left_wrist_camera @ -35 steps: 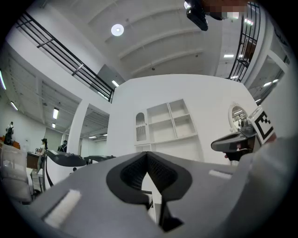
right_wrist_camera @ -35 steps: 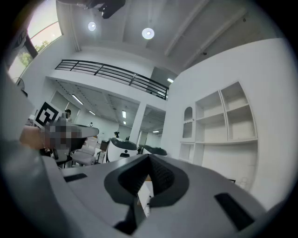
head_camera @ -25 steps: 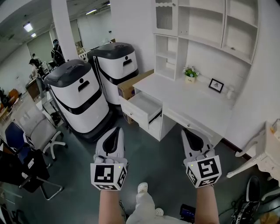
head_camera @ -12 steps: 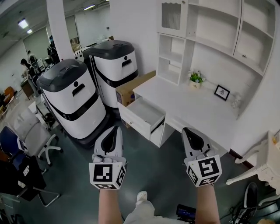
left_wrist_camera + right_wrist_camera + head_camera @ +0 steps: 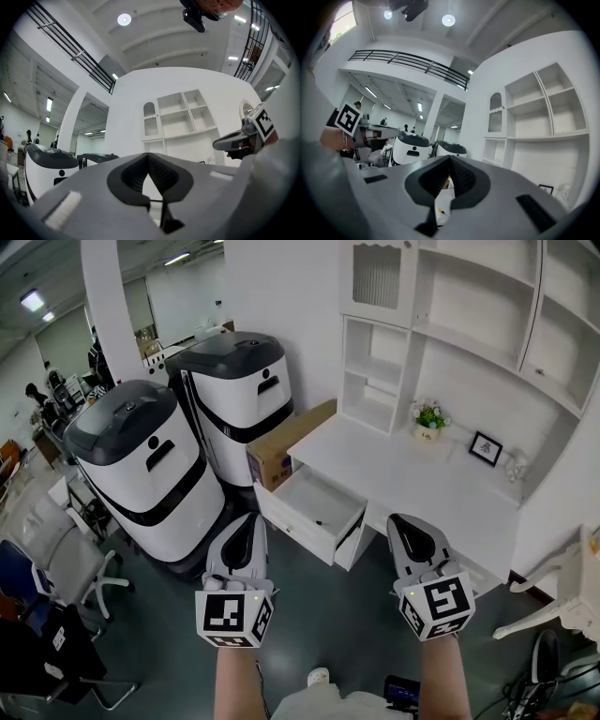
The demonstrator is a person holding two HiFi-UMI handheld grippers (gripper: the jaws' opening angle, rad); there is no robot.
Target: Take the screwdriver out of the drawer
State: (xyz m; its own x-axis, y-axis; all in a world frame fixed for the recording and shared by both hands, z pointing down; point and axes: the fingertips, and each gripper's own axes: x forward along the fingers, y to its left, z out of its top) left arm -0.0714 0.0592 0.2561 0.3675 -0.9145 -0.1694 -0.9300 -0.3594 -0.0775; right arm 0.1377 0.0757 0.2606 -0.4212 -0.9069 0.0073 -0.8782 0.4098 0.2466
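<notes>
The white desk point(image 5: 422, 486) has its left drawer point(image 5: 315, 506) pulled out, standing open. Both grippers hang over the dark floor, short of the desk. My left gripper point(image 5: 247, 519) points toward the drawer's front with its jaws together and nothing in them; in its own view the left gripper point(image 5: 148, 157) faces the shelving. My right gripper point(image 5: 403, 519) is shut and empty, aimed at the desk's front edge. Through the gap under the right gripper point(image 5: 450, 158) I see a small yellow-and-black tool point(image 5: 441, 211) lying in the drawer, likely the screwdriver.
Two large white-and-black machines point(image 5: 131, 460) point(image 5: 239, 381) stand left of the desk, with a cardboard box point(image 5: 289, 439) between them and it. A potted plant point(image 5: 429, 416) and a picture frame point(image 5: 487, 448) sit on the desktop. Office chairs point(image 5: 56, 549) are at far left.
Both grippers have moved forward toward the desk together. The open drawer and desk now sit nearer and larger in the head view. Both pairs of jaws look unchanged.
</notes>
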